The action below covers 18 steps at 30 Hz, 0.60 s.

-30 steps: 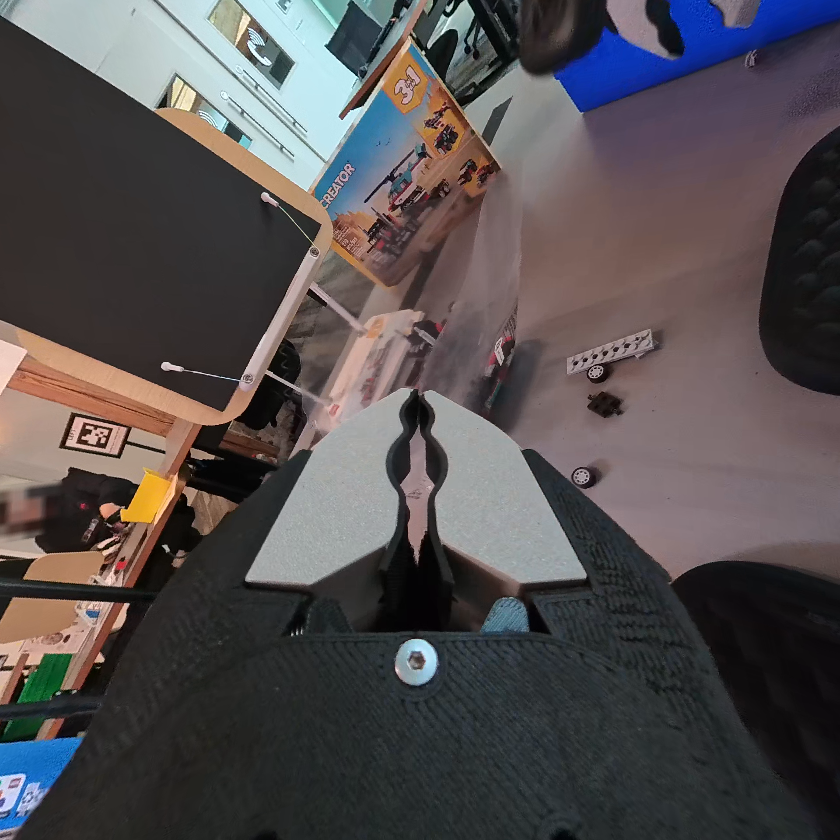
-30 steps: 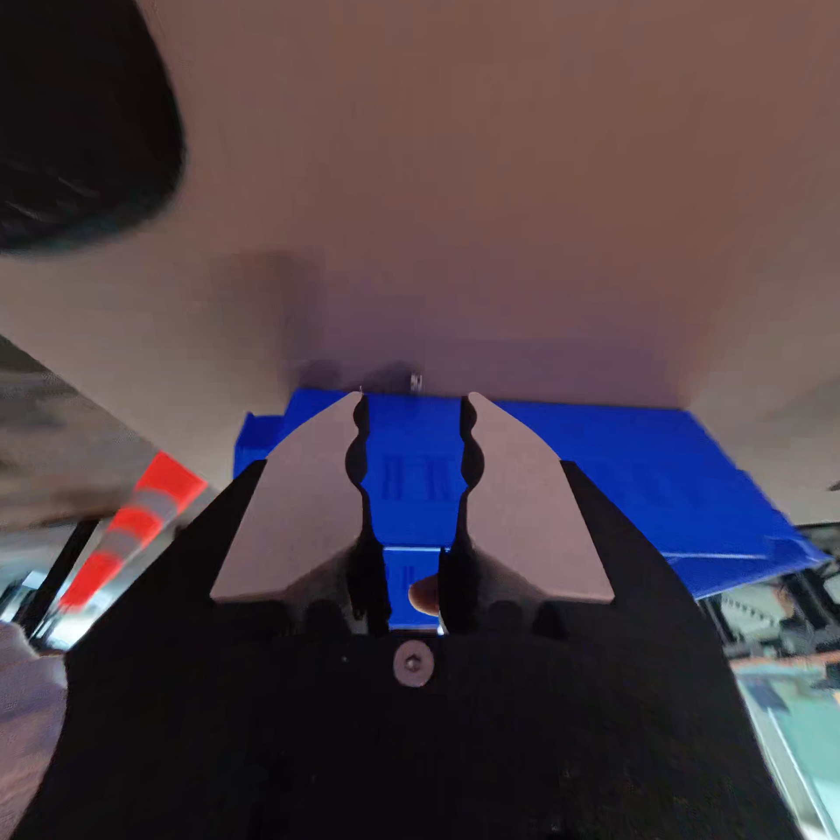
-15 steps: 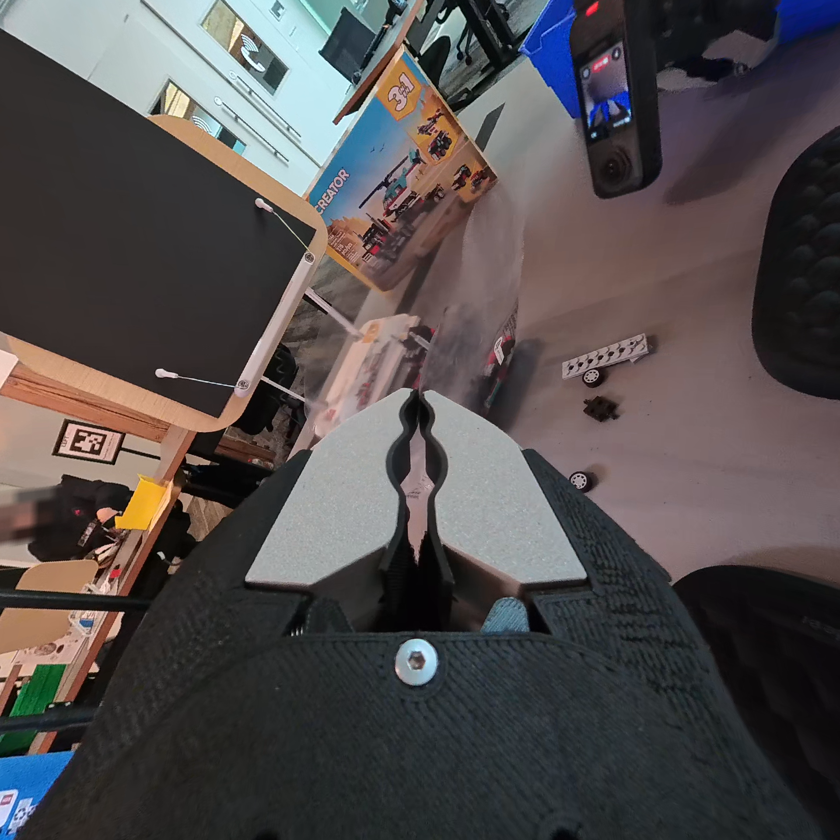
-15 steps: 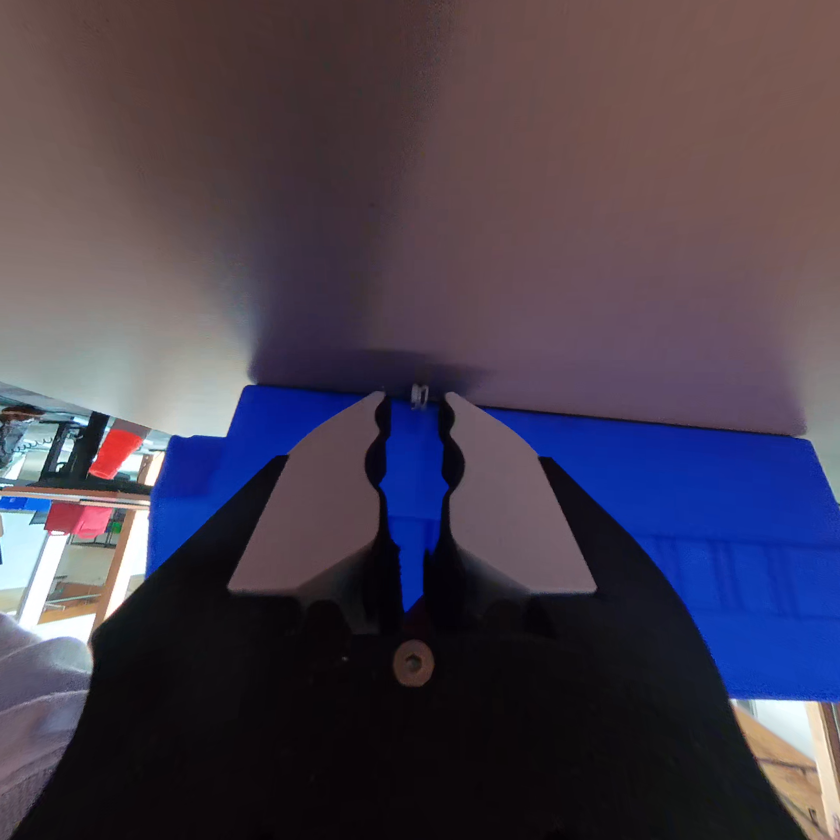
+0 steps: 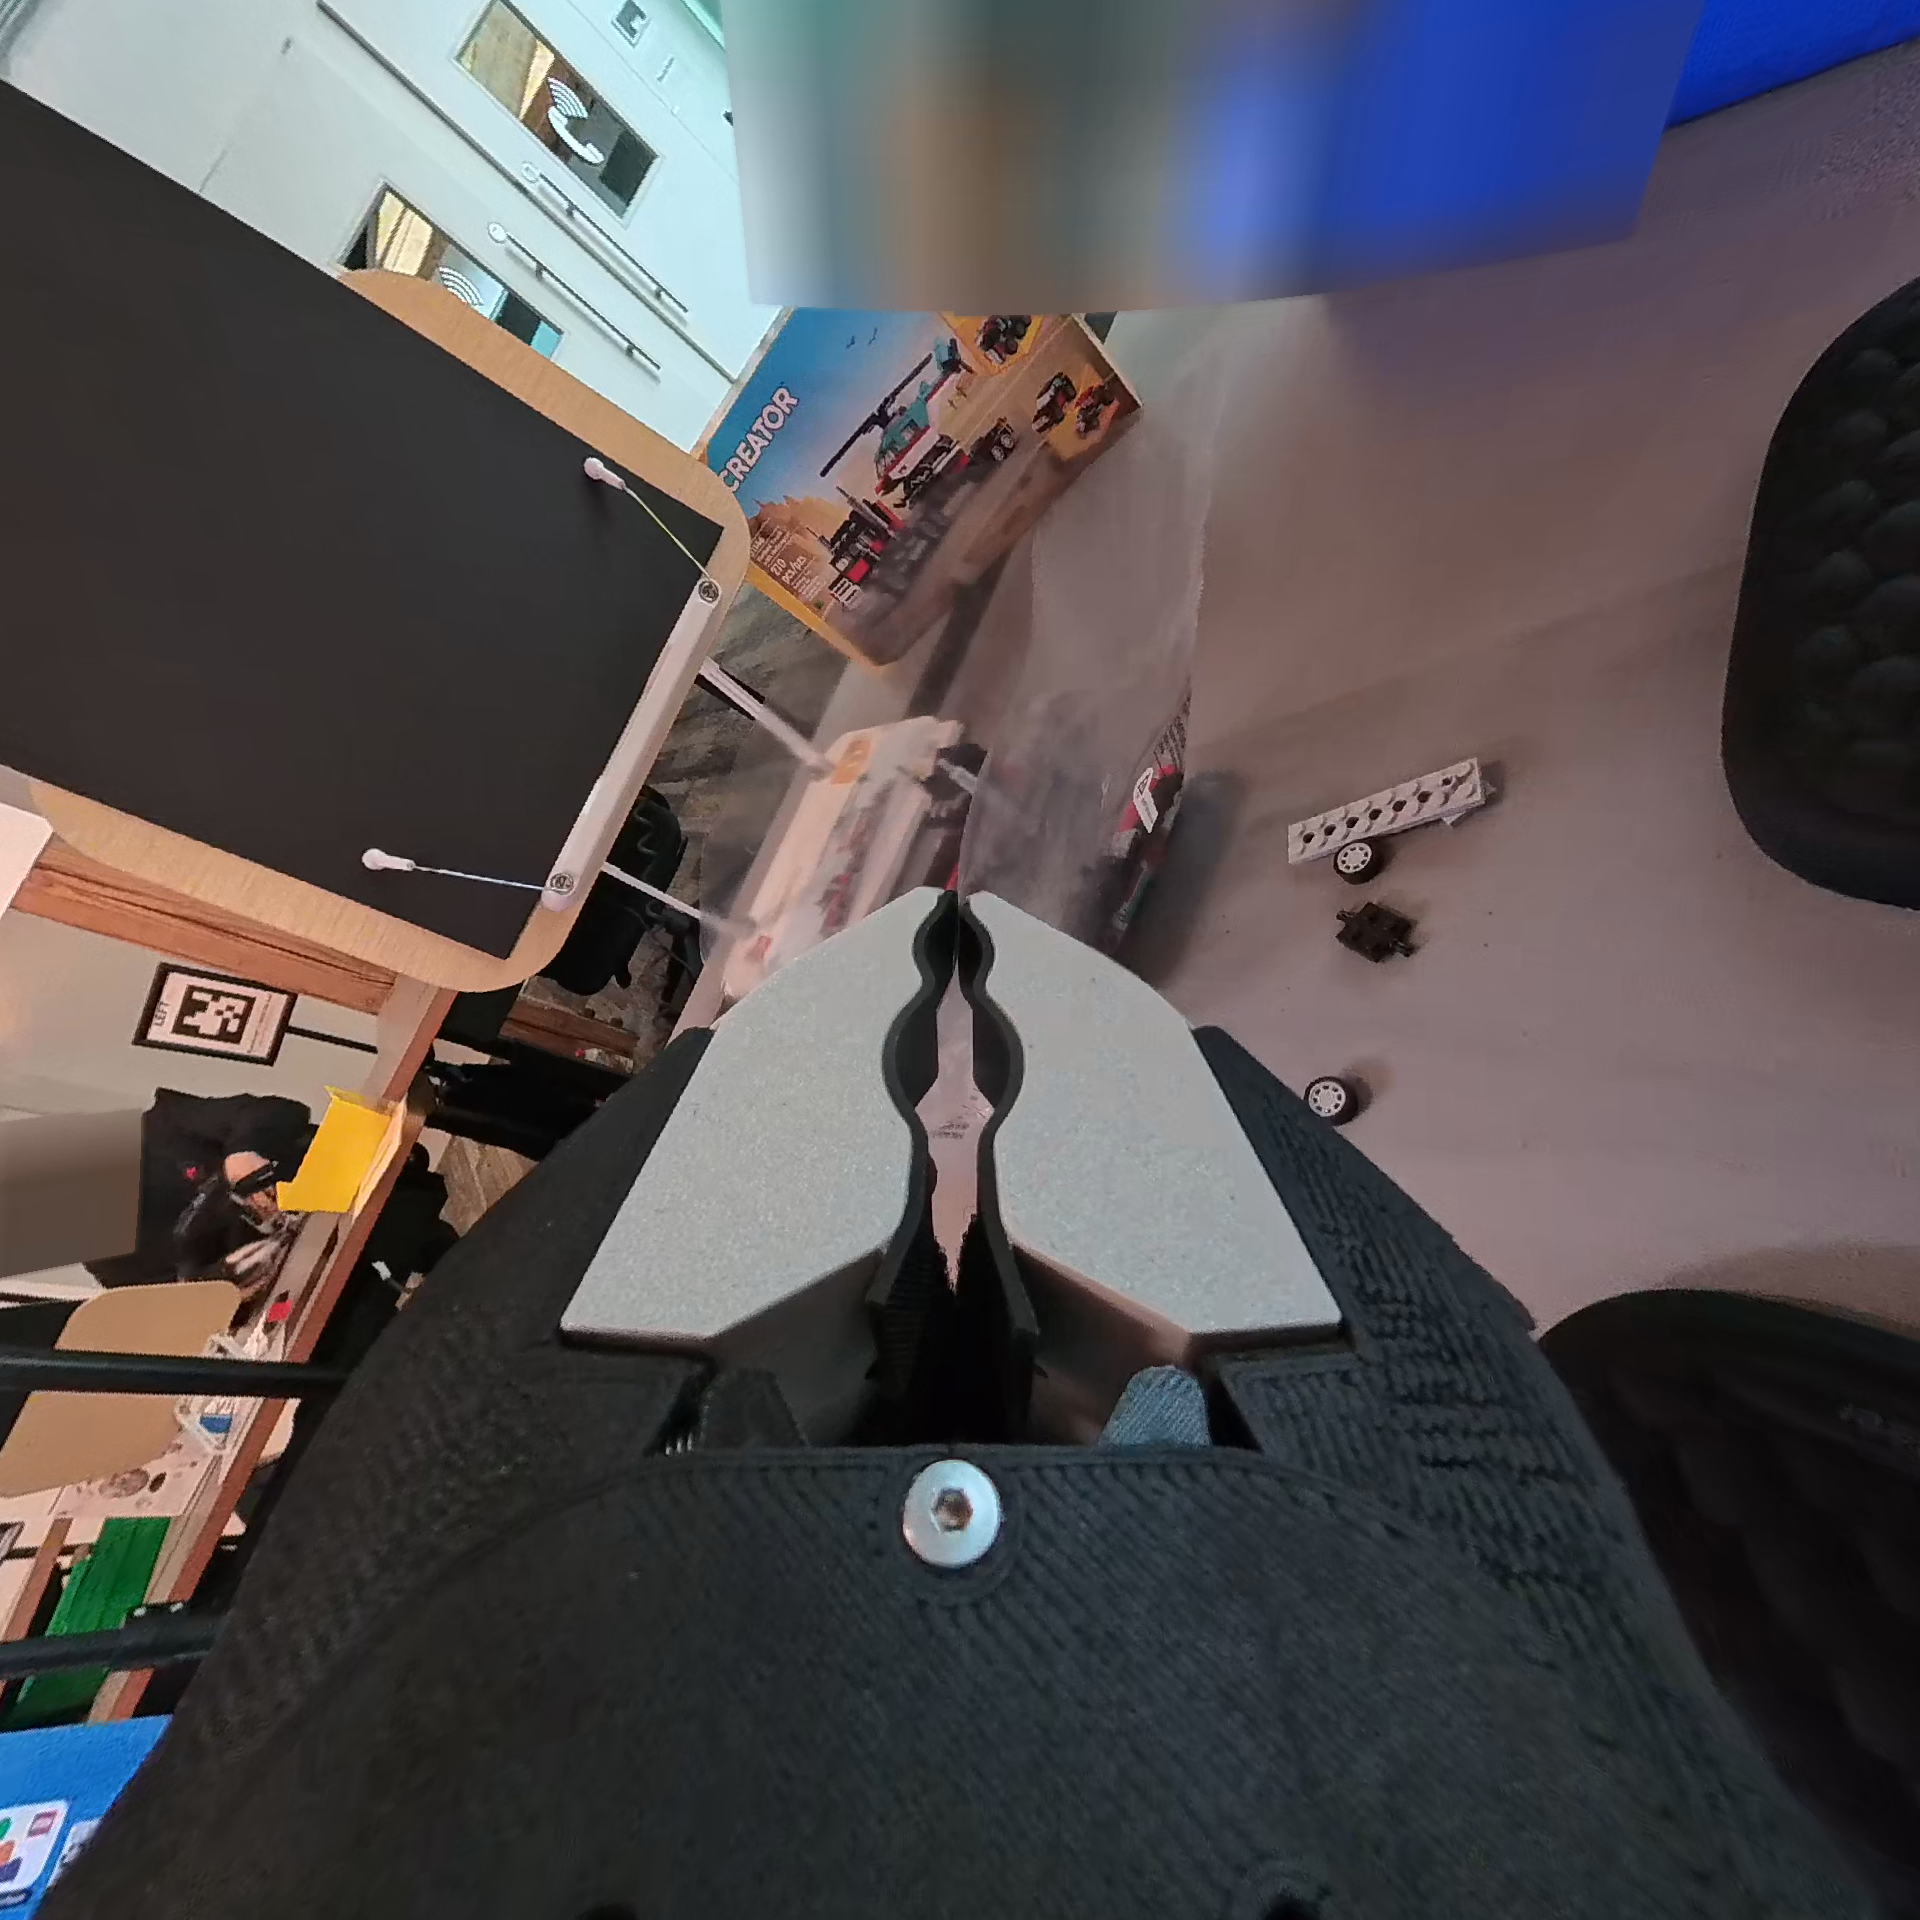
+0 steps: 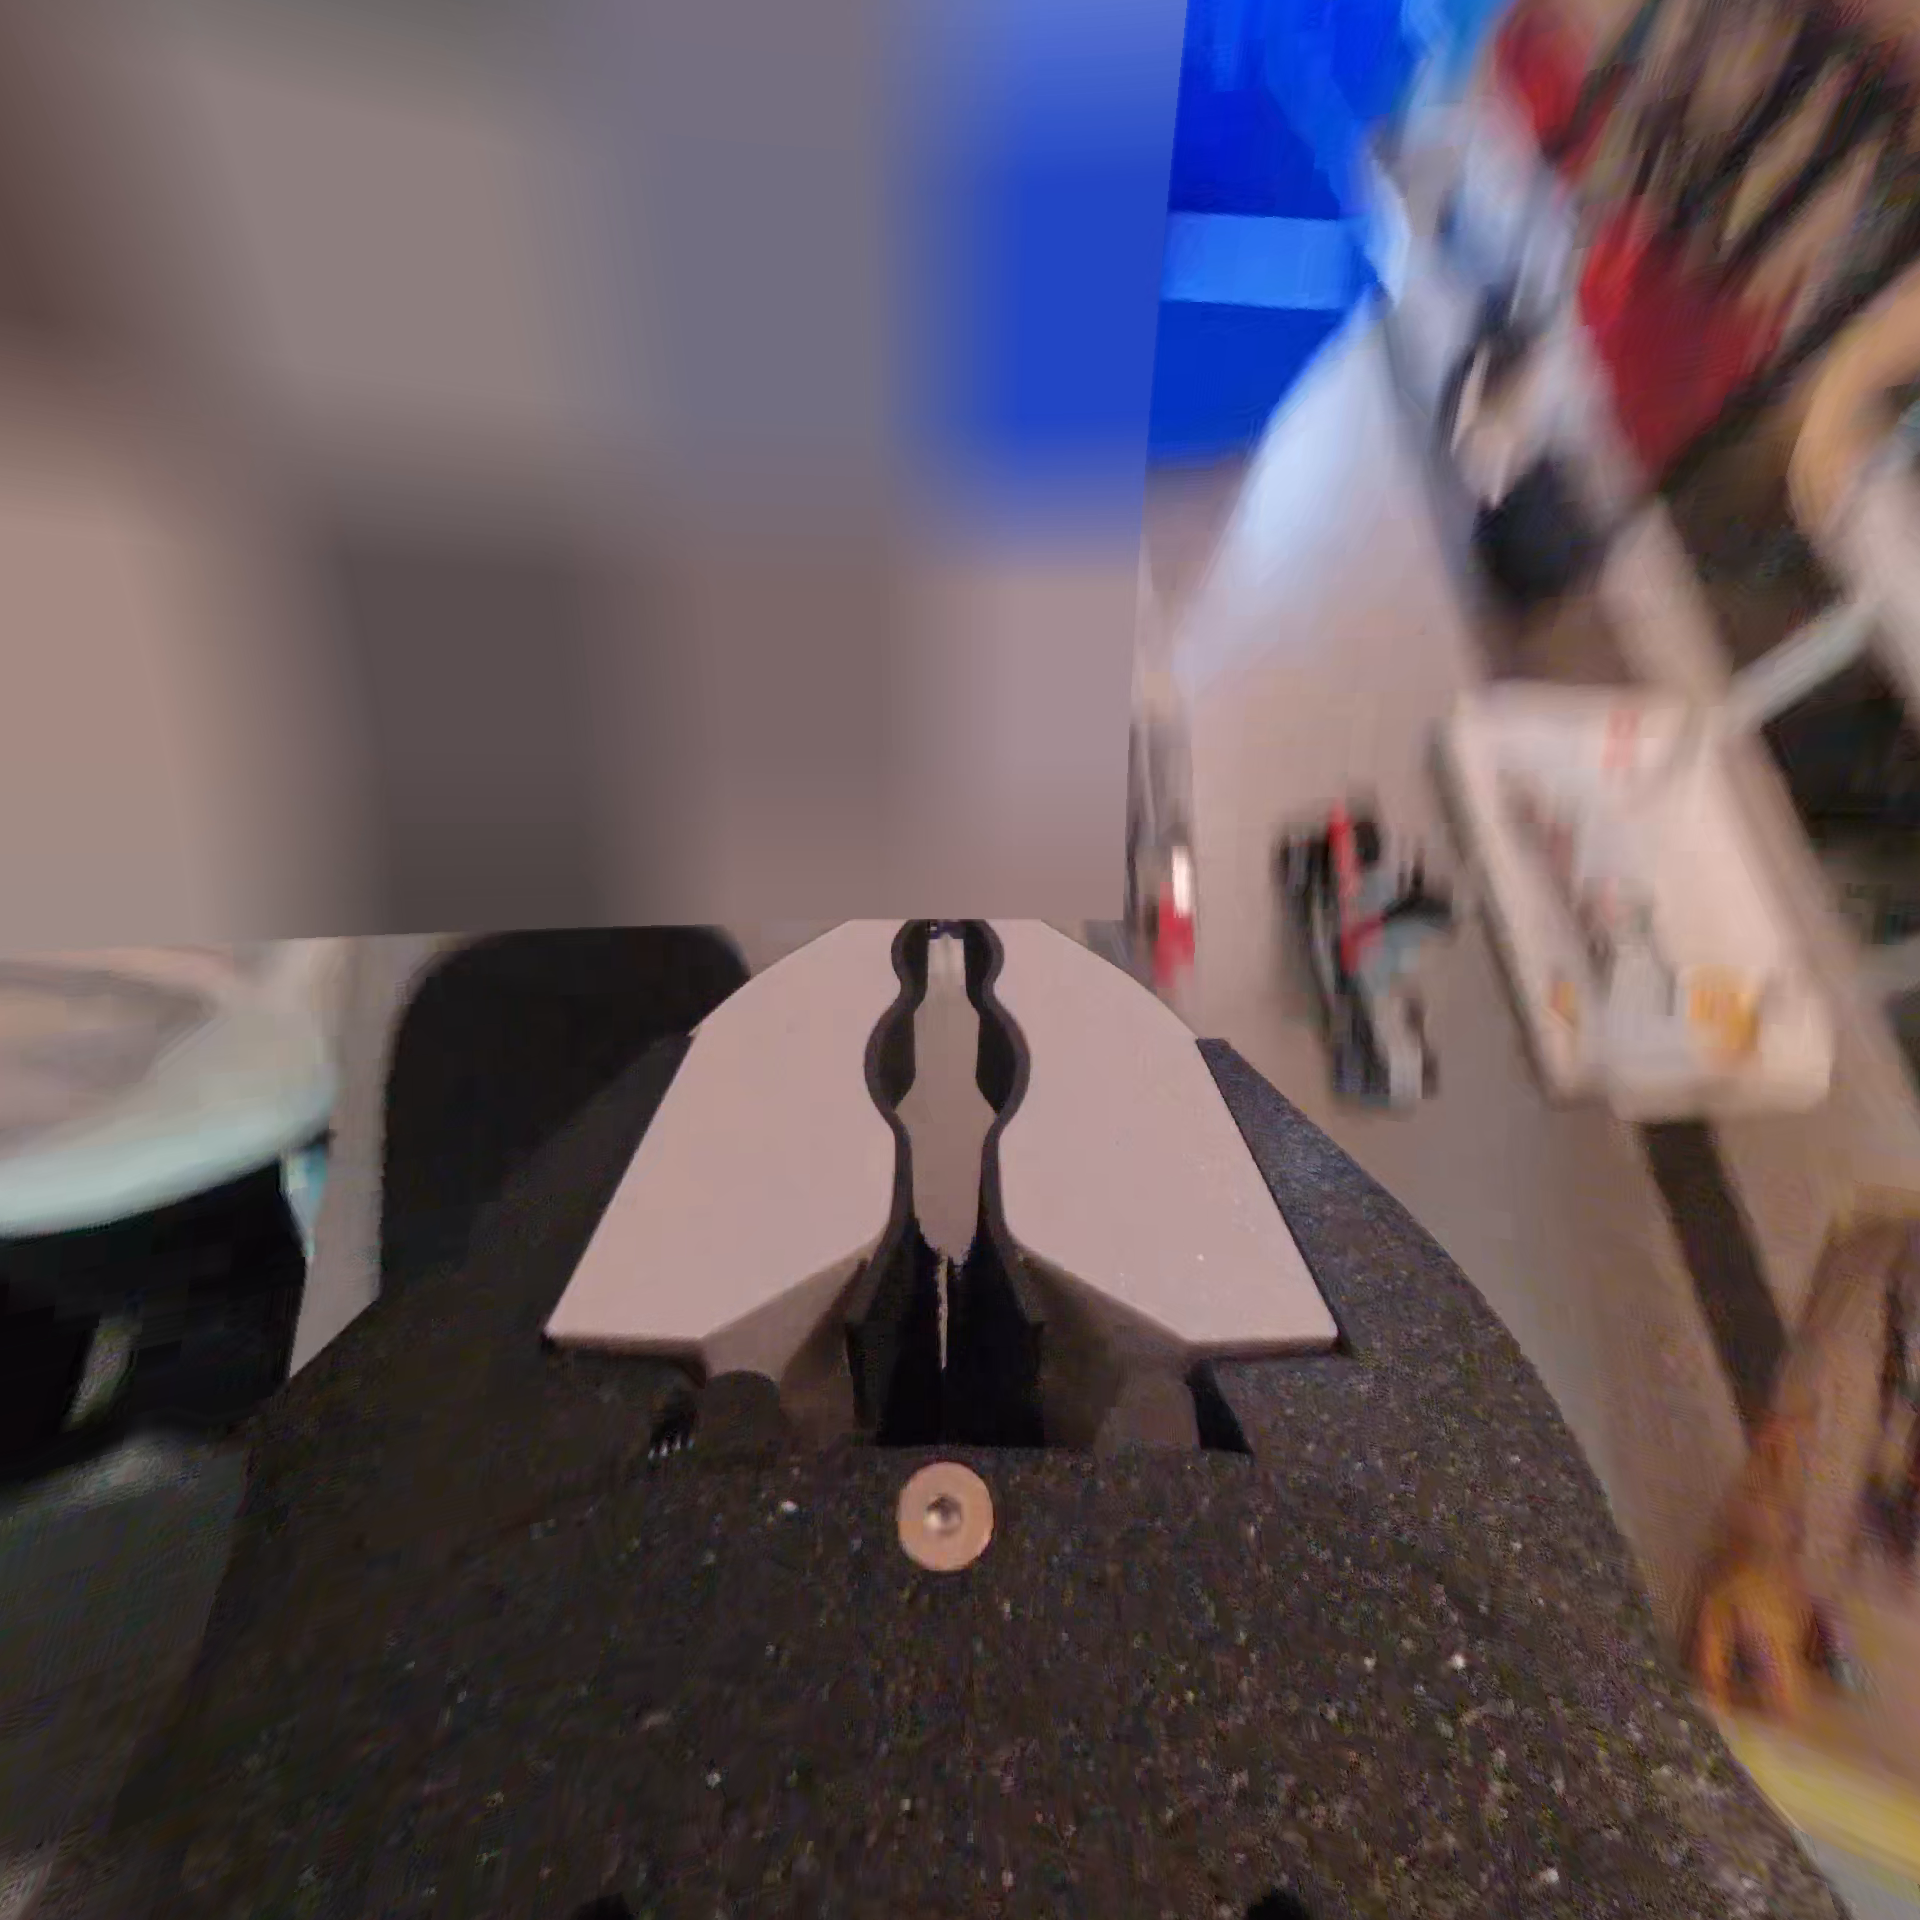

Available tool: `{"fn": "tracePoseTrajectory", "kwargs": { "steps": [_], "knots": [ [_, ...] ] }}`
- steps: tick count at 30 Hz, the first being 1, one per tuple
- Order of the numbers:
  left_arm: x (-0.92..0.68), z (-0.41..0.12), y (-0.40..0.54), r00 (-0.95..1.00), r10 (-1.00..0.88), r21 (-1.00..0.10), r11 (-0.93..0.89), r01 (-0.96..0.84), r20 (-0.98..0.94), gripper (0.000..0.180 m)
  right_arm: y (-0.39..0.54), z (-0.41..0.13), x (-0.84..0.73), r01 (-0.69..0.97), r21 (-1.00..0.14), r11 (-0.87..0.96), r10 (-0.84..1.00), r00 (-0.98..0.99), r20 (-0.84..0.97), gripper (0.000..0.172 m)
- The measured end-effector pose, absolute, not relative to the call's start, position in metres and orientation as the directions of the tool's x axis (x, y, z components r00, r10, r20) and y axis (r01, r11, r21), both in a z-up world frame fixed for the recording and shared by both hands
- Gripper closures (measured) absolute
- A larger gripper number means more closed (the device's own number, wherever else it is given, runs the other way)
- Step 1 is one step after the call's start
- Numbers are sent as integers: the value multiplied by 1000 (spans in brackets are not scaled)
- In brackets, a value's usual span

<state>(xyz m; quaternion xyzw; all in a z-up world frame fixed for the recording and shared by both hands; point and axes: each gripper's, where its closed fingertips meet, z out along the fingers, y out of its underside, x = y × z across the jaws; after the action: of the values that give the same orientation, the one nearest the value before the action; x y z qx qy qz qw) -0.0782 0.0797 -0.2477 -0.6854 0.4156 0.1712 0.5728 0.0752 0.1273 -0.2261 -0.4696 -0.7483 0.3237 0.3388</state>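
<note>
The left gripper (image 5: 954, 902) has its jaws together, pinching a clear plastic bag (image 5: 1101, 665). Beyond lie a loose wheel (image 5: 1330, 1097) and grey plate (image 5: 1387, 812). The right gripper (image 6: 943, 927) is nearly closed on something tiny, unidentifiable; that view is smeared.

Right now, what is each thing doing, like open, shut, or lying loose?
Left black-and-grey gripper: shut, pinching clear plastic bag.
Right black-and-grey gripper: nearly shut, tiny piece at tips.
Grey studded plate: lying flat, wheel at its edge.
Small loose wheel: lying alone.
Small black piece: lying loose.
</note>
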Motion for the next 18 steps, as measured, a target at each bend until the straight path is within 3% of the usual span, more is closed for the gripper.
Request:
{"fn": "tracePoseTrajectory", "kwargs": {
  "steps": [2, 5, 9, 12, 14, 18],
  "knots": [
    [-77, -248, 81, 596, -376, -645, 3, -764, -709, 180, 83, -191, 49, 261, -893, 367, 896, -359, 263, 166],
    [-73, -250, 81, 587, -385, -638, 4, -770, -712, 180, 51, -185, 12, 191, -903, 385, 890, -336, 308, 166],
    [-67, -251, 80, 561, -392, -613, 10, -790, -729, 180, 66, -210, -34, 322, -869, 376, 918, -253, 304, 165],
    [-65, -251, 79, 551, -393, -603, 13, -797, -736, 180, 91, -234, -52, 472, -771, 428, 903, -196, 382, 165],
    [-64, -250, 78, 552, -394, -605, 14, -796, -735, 180, 107, -243, -56, 552, -700, 454, 880, -152, 450, 155],
    [-64, -250, 77, 562, -396, -619, 18, -786, -726, 180, 104, -239, -56, 530, -727, 437, 892, -152, 426, 149]
  ]
}}
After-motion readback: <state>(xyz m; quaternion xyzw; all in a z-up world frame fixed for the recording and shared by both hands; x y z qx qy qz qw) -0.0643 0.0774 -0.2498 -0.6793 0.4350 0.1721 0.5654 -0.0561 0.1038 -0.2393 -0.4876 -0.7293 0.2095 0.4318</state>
